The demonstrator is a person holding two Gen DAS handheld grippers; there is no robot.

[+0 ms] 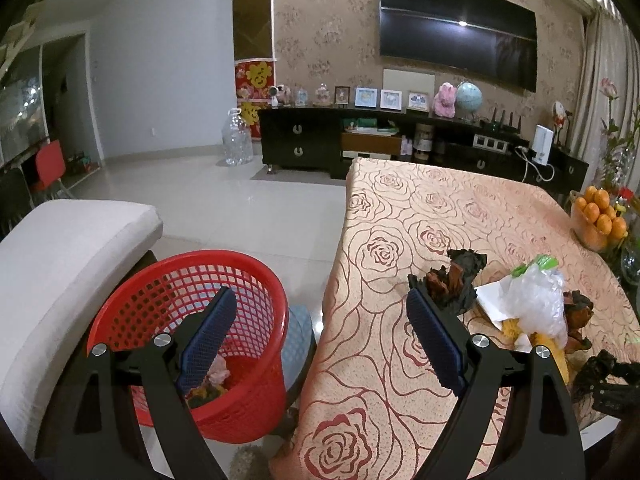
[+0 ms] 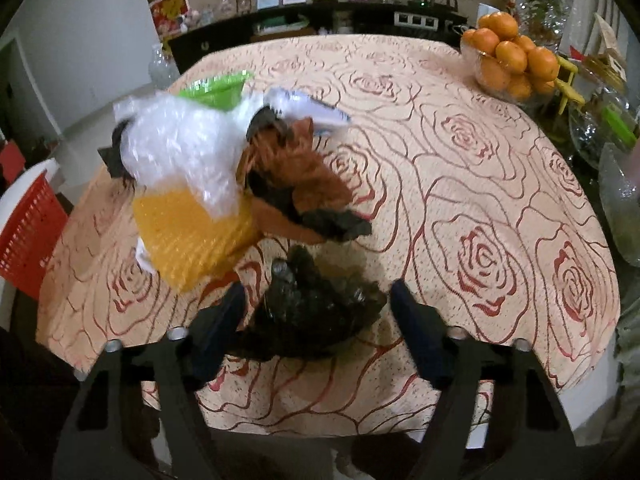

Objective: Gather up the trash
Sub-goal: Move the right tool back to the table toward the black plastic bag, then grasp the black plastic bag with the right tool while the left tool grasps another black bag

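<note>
Trash (image 2: 224,184) is heaped on the left part of a table (image 2: 500,208) spread with a peach cloth figured in red roses; the heap is made up of a crumpled clear plastic bag (image 2: 184,152), a yellow netted piece (image 2: 192,236) beneath it, a brown and black crumpled wrapper (image 2: 300,184), a green scrap (image 2: 220,86) at the far side and a white paper (image 2: 308,110) beside that. A separate black crumpled wad (image 2: 316,312) lies on the cloth just in front of the heap, nearer the table's edge; it is seen between the fingers of the right gripper (image 2: 316,304), which is pointed steeply down at the table; the jaws are seen part-way apart, one dark pad (image 2: 224,320) close against the left side of the wad and the other standing a little off its right side; no firm hold is shown, and the view is blurred. The left gripper (image 1: 320,320) is held lower in pitch over the gap between table and basket, jaws spread wide with nothing between them; its left pad (image 1: 212,336) is seen across a red mesh basket (image 1: 256,312) standing on the floor beside the table's left edge, with a few scraps in its bottom; its right pad (image 1: 434,340) is seen before the cloth. A white cushioned seat (image 1: 64,272) stands to the left of the basket; a bowl of oranges (image 2: 508,60) sits at the table's far right corner.
</note>
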